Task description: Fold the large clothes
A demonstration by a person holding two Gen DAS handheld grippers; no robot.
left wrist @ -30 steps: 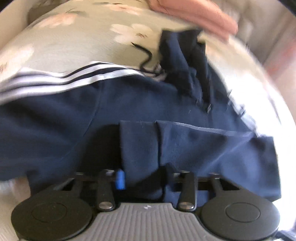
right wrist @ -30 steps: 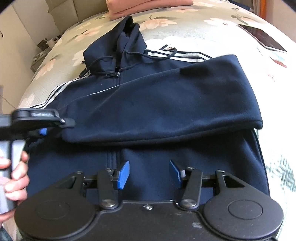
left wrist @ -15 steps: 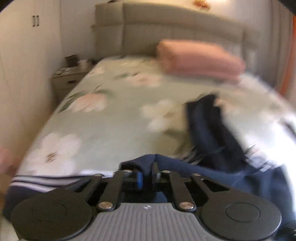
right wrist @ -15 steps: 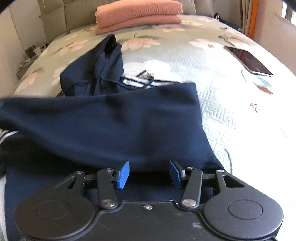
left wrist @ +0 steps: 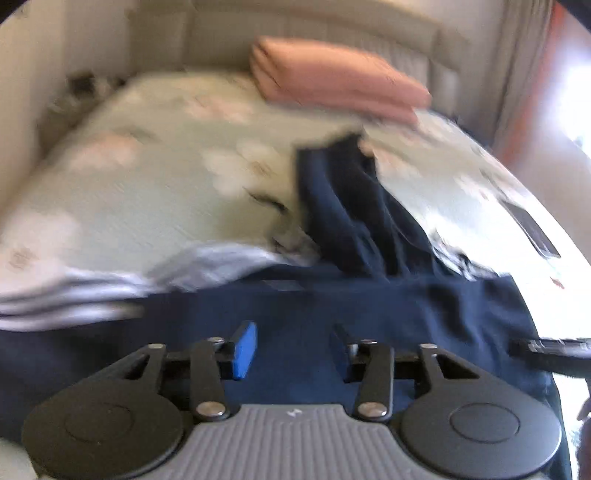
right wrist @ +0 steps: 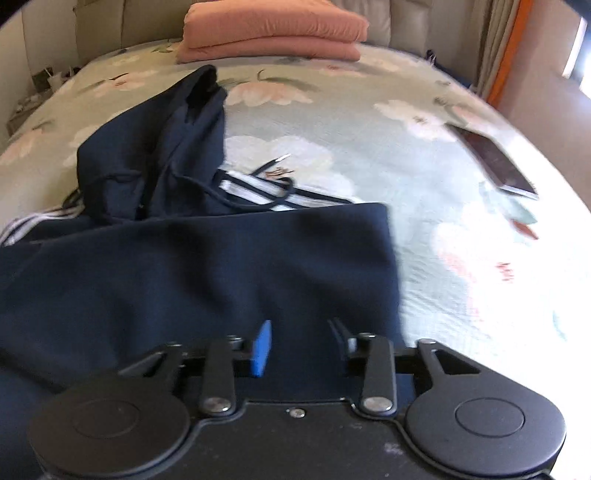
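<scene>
Right wrist view: navy hoodie lies crosswise, hood toward the headboard; both jaws apart, closing.

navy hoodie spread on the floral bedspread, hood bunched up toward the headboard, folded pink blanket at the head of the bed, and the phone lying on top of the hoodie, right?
Not quite. The phone lies on the bare floral bedspread, off to the right of the navy hoodie, as the right wrist view shows. The rest holds: hood bunched toward the headboard, folded pink blanket at the head.

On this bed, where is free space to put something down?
Free: bedspread between the navy hoodie and the phone; also left of the hood, toward the nightstand. Crowded: the near side, covered by the hoodie, and the headboard end under the pink blanket.
</scene>
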